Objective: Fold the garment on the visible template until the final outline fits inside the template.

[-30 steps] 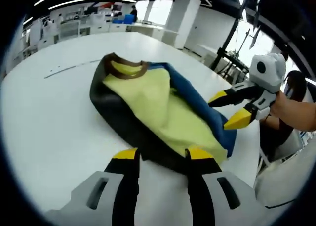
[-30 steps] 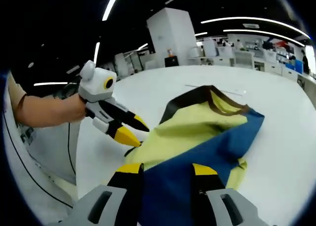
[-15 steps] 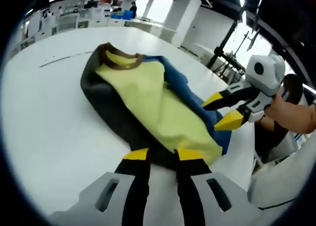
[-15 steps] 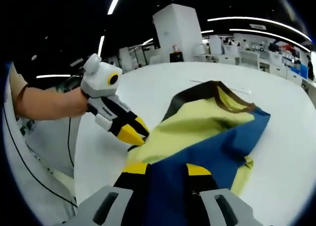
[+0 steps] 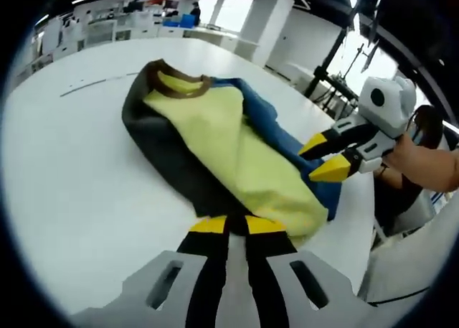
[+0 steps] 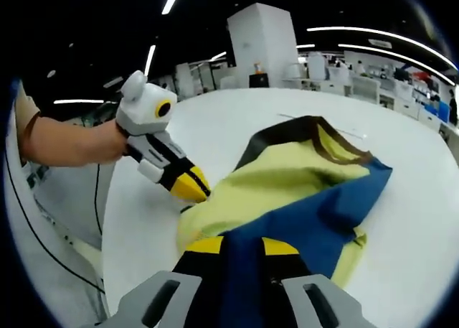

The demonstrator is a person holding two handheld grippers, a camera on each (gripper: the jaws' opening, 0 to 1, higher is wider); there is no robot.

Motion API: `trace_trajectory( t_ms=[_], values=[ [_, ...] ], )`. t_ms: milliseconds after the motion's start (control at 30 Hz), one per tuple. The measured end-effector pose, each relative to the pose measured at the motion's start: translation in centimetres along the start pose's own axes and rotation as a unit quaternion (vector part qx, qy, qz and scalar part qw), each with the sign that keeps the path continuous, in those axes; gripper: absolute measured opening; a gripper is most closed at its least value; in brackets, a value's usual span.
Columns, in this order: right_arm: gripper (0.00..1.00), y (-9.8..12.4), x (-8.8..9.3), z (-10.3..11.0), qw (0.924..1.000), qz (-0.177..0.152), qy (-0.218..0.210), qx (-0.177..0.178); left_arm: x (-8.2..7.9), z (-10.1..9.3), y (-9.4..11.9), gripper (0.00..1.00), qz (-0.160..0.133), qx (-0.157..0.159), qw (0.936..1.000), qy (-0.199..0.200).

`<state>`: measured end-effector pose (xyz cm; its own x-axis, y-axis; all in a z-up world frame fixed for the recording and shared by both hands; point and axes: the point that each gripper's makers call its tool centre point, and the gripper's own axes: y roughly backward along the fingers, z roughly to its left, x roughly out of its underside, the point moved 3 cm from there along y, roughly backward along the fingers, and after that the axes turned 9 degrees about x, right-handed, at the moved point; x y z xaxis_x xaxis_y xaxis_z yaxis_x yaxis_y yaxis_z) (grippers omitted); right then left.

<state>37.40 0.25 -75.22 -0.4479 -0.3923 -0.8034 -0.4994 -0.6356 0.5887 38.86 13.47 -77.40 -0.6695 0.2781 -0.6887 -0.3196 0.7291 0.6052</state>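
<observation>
The white table (image 5: 64, 170) bears the garment (image 5: 215, 138), a yellow, black and blue top lying bunched, collar far from both grippers; the left gripper (image 5: 228, 226) is pinching its near hem, jaws nearly together; the right gripper (image 6: 234, 246) is pinching the blue layer; I judge both should lift evenly, keeping the hem taut and square before laying it over.

Bright overhead strip lights; fisheye-warped edges; sharp.
</observation>
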Motion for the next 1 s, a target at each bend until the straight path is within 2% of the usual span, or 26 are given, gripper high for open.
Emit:
trace_trajectory(
  t_ms=[33, 67, 133, 433, 567, 1000],
  values=[
    [0.14, 0.0, 0.0, 0.0, 1.0, 0.0, 0.0, 0.0, 0.0, 0.2, 0.0, 0.21, -0.002, -0.007, 1.0, 0.005],
    [0.14, 0.0, 0.0, 0.0, 1.0, 0.0, 0.001, 0.0, 0.1, 0.3, 0.1, 0.22, -0.002, -0.009, 0.9999, 0.006],
    [0.14, 0.0, 0.0, 0.0, 1.0, 0.0, 0.001, -0.001, 0.2, 0.1, 0.1, 0.19, -0.002, 0.002, 0.9999, 0.012],
    [0.12, -0.1, 0.0, 0.1, 0.9999, 0.0, 0.012, 0.002, -0.1, -0.2, -0.4, 0.11, 0.003, 0.003, 1.0, 0.0],
    [0.0, 0.4, -0.1, 0.2, 0.9997, -0.002, 0.023, -0.001, 0.4, -0.3, -0.6, 0.01, 0.015, 0.003, 0.9999, -0.005],
    [0.0, 1.7, -0.8, -0.3, 0.9997, -0.017, 0.019, 0.007, -0.1, -0.5, 0.4, 0.0, 0.0, 0.001, 1.0, -0.009]
  ],
)
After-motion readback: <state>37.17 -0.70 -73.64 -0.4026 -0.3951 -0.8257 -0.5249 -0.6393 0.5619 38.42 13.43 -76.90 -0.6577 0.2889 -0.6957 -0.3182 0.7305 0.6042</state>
